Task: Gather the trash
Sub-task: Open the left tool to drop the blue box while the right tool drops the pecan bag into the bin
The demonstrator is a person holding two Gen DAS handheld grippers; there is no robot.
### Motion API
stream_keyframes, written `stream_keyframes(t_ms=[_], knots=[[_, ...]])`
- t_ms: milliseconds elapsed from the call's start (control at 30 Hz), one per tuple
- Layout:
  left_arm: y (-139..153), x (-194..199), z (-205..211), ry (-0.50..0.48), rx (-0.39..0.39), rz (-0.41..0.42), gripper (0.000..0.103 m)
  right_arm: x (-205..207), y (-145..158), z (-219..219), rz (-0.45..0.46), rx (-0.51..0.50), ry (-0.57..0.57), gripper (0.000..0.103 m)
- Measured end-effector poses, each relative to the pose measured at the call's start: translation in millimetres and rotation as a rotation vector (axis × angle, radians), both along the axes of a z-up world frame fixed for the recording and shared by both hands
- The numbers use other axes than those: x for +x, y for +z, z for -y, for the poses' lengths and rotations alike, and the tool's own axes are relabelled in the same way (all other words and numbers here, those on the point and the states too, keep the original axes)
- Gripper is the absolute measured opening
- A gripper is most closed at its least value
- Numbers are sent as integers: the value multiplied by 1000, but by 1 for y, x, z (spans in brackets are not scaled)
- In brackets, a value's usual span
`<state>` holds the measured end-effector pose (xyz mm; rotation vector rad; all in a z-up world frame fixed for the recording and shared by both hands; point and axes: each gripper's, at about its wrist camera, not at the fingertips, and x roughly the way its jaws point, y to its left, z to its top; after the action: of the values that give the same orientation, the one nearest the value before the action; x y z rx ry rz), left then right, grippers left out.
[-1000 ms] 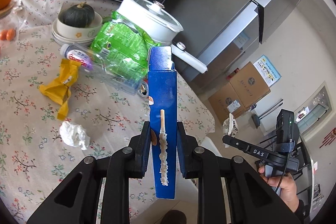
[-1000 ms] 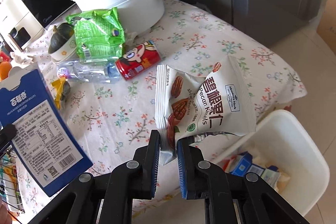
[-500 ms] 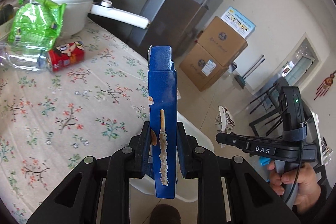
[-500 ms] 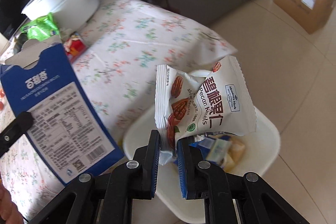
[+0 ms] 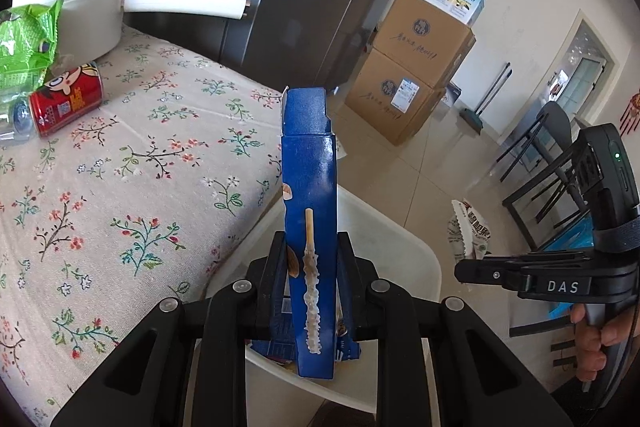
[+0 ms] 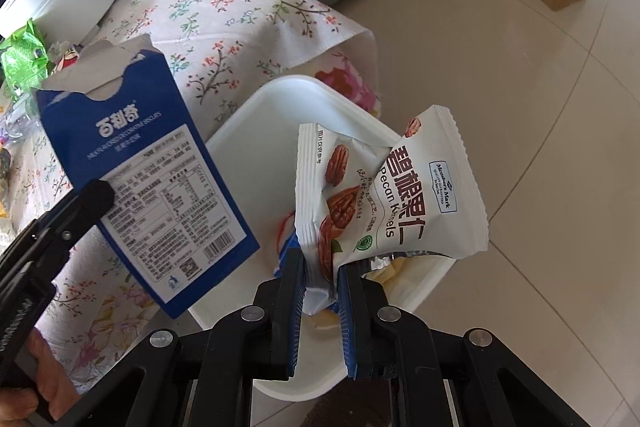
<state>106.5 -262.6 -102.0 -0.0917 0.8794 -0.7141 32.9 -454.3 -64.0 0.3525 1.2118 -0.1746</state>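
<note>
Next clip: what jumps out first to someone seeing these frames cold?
Two pieces of trash held over the white bin beside the floral-clothed table: the left gripper is shut on an upright blue box, and the right gripper pinches a white pecan bag. On the table, a red can lies on its side by a white pot.
</note>
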Motion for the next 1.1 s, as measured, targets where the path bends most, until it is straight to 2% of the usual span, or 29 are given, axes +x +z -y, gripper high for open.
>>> stream_keyframes(t_ms=[167, 300, 500, 700, 900, 967, 1067, 1100], knots=[[-6, 0, 3, 14, 42, -15, 29, -1, -4, 4, -9, 7, -7, 15], [-1, -1, -6, 34, 81, -15, 57, -1, -4, 4, -13, 12, -10, 15], [15, 3, -42, 104, 131, -21, 63, 6, -8, -2, -25, 20, 6, 15], [30, 2, -92, 179, 150, -12, 74, 20, -21, -16, -66, 37, 26, 15], [37, 3, -137, 245, 175, -20, 79, 33, -30, -32, -95, 29, 40, 16], [39, 3, -151, 268, 188, -22, 79, 37, -33, -36, -103, 25, 43, 18], [40, 4, -173, 300, 194, -29, 80, 42, -36, -39, -117, 26, 33, 28], [41, 4, -181, 313, 196, -30, 81, 44, -37, -40, -121, 29, 29, 39]])
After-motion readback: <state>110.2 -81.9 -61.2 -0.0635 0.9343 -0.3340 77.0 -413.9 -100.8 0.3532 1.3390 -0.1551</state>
